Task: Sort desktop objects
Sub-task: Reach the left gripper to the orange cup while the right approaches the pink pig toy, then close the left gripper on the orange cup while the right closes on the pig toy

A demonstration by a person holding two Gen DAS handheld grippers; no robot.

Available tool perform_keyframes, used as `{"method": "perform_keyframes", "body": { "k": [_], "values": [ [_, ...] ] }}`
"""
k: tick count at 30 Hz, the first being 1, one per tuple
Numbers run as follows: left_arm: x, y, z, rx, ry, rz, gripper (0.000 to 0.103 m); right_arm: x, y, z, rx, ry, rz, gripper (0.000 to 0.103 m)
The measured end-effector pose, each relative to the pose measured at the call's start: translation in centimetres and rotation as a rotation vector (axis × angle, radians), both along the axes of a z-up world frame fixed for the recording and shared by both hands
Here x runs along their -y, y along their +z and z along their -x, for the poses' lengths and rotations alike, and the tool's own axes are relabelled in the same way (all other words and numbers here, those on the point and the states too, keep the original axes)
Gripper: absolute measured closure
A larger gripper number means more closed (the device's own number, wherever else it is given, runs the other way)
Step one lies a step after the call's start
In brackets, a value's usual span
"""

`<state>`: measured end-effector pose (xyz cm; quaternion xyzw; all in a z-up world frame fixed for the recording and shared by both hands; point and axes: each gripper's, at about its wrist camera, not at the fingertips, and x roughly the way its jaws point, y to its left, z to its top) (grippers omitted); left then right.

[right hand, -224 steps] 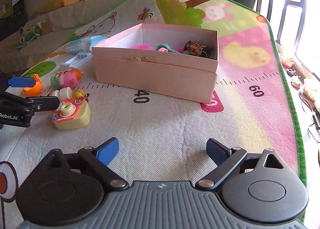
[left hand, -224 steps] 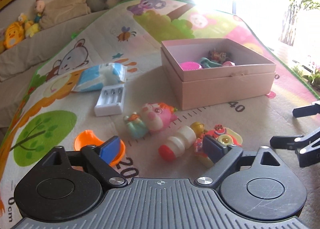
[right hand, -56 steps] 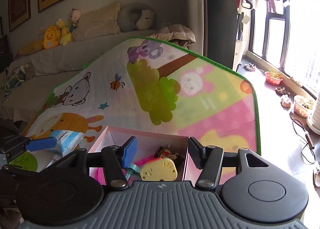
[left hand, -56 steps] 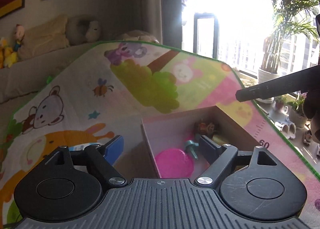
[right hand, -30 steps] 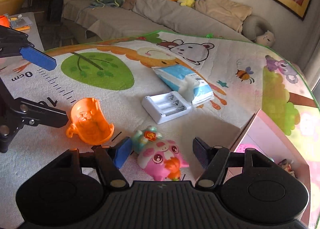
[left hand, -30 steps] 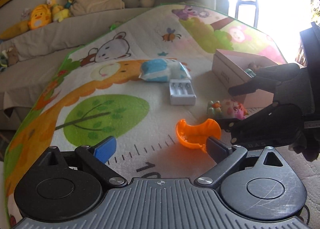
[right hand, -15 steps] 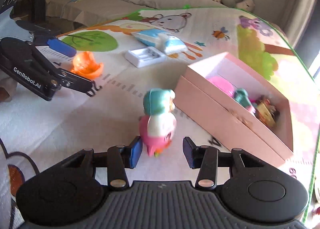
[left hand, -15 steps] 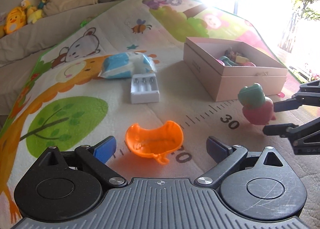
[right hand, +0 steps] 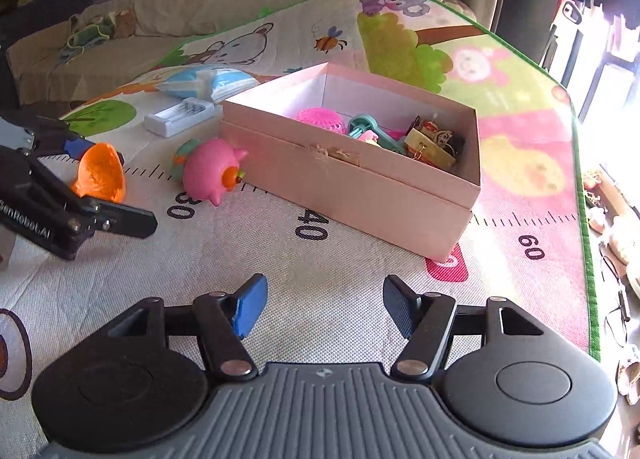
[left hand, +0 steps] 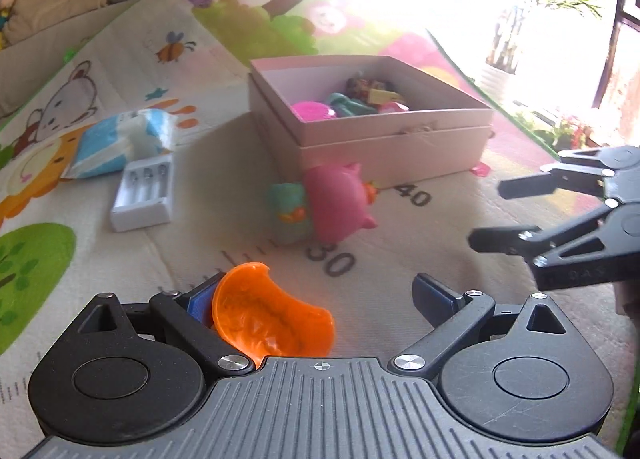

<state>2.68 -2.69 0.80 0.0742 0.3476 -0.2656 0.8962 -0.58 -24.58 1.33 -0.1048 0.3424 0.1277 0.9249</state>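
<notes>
At the far left of the mat (left hand: 500, 227) lie the blue-and-white packet (left hand: 120, 141) and, just nearer, the white battery holder (left hand: 142, 195), both untouched and well apart from your tools. Next comes your left gripper (left hand: 316, 299): its jaws stand wide, and the orange scoop-shaped toy (left hand: 272, 323) sits between them, leaning against the left, blue-padded finger while the right finger is clear of it. So nothing is clamped yet; you are mid-reach on that piece.

Further right, the pink pig toy (left hand: 336, 203) lies tipped on its side on the mat, just in front of the near-left corner of the pink box (right hand: 360, 195) and outside it. Your right gripper (right hand: 324, 307) has just been opening; its jaws are parted with only bare mat between them, so the pig is let go and has landed short of the box. The box itself already holds a pink round piece, a teal one and a few small bits toward its right end.

The step in hand looks like the pick of the orange toy. I'd judge the next move calls for centring it between the left pads, closing on its curved wall, then lifting over the box rim. The pig probably needs a fresh grasp from the right gripper.
</notes>
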Motion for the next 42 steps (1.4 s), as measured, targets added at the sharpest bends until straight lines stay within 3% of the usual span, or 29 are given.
{"method": "perform_keyframes", "body": {
  "k": [4,8,13,14,17,21,26,31,33,37,39,42],
  "values": [
    [1.2,-0.4,1.7,0.017,-0.068,-0.028,0.003,-0.5,1.3,-1.0,-0.011,0.018,-0.107,0.035],
    [1.0,-0.9,2.5,0.035,-0.029,-0.073,0.002,-2.9,2.6,-2.9,-0.020,0.051,-0.216,0.019],
    [-0.5,-0.9,2.6,0.032,0.028,-0.019,0.002,-6.6,1.9,-6.6,-0.099,0.051,-0.279,0.019],
    [-0.8,-0.8,2.6,0.031,0.036,-0.004,0.002,-7.1,1.4,-7.2,-0.120,0.046,-0.290,0.022],
    [-1.6,-0.6,2.4,0.025,0.051,0.043,0.001,-7.5,0.7,-7.8,-0.191,0.060,-0.307,0.060],
    [-2.1,-0.5,2.2,0.011,0.063,0.081,0.001,-5.3,1.7,-6.0,-0.192,0.044,-0.310,0.062],
    [-2.1,-0.5,2.2,0.011,0.062,0.084,0.001,-0.1,2.3,-3.3,-0.294,0.017,-0.350,0.062],
    [-1.2,-0.5,1.9,-0.021,0.042,0.049,0.001,2.7,2.1,-1.1,-0.184,-0.119,-0.217,0.053],
    [-0.9,-0.4,2.1,-0.047,0.014,0.059,0.001,3.3,2.2,-0.6,-0.136,-0.150,-0.206,0.039],
    [-0.3,0.2,3.0,-0.105,-0.058,0.091,0.001,3.7,2.4,-0.2,-0.090,-0.149,-0.194,0.035],
    [-0.2,0.8,3.7,-0.085,-0.085,0.078,0.001,3.5,2.6,0.4,-0.058,-0.138,-0.164,0.032],
    [-0.1,1.3,4.5,0.005,-0.103,-0.014,0.001,3.1,3.0,1.6,-0.008,-0.107,-0.119,0.027]
  ]
}}
